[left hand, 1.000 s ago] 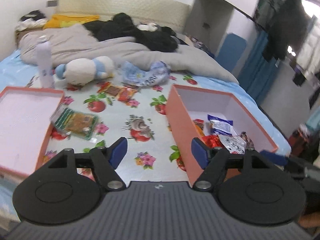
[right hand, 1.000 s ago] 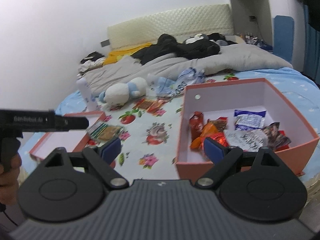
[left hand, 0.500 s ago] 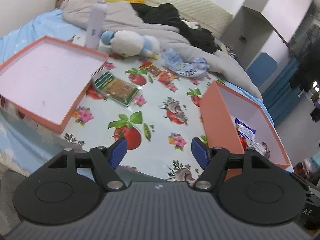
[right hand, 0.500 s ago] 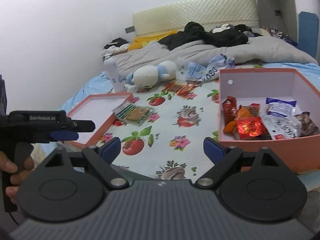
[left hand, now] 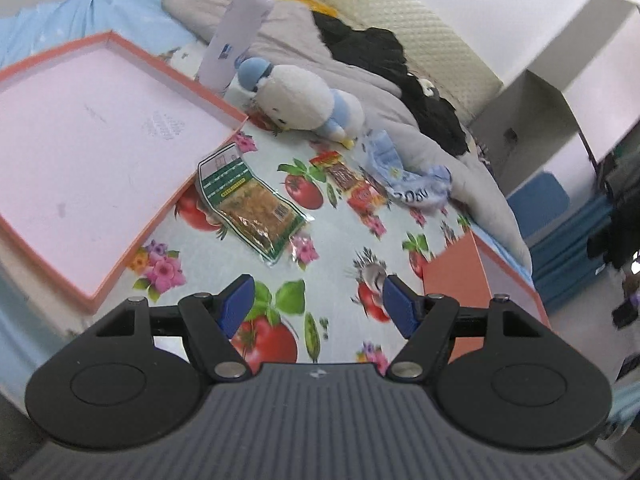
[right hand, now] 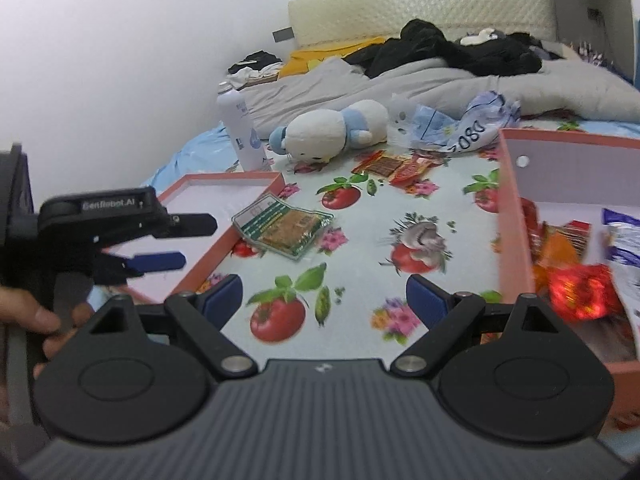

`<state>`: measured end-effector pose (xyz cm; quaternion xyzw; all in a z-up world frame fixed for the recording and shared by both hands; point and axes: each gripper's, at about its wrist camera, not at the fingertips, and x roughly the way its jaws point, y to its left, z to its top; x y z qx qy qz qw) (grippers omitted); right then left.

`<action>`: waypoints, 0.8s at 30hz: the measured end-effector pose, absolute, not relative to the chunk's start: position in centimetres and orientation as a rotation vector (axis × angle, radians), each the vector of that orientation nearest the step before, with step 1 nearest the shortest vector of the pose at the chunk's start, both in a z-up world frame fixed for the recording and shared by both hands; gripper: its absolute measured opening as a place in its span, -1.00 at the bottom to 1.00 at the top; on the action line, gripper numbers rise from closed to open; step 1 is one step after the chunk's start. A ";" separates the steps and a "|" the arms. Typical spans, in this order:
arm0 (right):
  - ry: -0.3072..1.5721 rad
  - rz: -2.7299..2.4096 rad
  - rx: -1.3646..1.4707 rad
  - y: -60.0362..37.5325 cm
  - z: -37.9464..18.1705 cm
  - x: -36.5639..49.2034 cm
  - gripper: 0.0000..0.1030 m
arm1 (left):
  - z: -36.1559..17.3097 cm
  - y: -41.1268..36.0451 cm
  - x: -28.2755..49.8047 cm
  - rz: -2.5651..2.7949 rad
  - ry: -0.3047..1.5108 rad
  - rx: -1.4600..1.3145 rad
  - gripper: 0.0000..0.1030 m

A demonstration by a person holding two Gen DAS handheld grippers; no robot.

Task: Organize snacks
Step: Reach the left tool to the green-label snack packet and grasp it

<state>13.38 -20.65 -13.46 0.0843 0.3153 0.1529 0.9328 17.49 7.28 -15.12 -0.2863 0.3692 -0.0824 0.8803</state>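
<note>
At the far left lies the shallow orange lid (left hand: 100,152), pale inside and holding nothing. The left gripper (left hand: 316,306) hangs above the fruit-print cloth (left hand: 340,240) on the bed, near the lid's corner; its fingers (left hand: 236,304) are spread wide with nothing between them. From the right wrist view this same gripper shows at the left edge, held in a person's hand (right hand: 44,320).

Just beside the lid's right edge rests the green snack packet (left hand: 248,204), flat on the cloth and untouched. Farther back, near the plush toy (left hand: 296,100) and the white bottle (left hand: 236,40), two small red-and-brown packets (left hand: 352,180) lie side by side, also loose. A crumpled blue-and-white wrapper (left hand: 412,180) sits just beyond them; whether it counts as a snack I cannot tell.

The right gripper (right hand: 324,300) also stands released and empty over the cloth. At the right is the deep orange box (right hand: 516,216), already holding several snacks: red, orange and white-blue packets heaped together.

By my reading the task is well underway but unfinished: several snacks are in the box, while the green packet and the two small red ones remain to be collected.
</note>
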 end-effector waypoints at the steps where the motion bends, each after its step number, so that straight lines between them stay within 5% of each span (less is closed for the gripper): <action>1: 0.651 0.311 0.184 -20.5 -13.6 14.4 0.75 | -15.7 7.5 18.3 -0.168 0.774 -0.618 0.46; 14: 0.775 0.312 0.590 -20.3 -19.6 28.9 0.63 | -22.6 7.6 26.8 -0.188 0.812 -0.724 0.43; 24: 0.883 0.331 0.700 -18.4 -26.0 34.4 0.52 | -26.6 8.0 30.4 -0.189 0.841 -0.780 0.13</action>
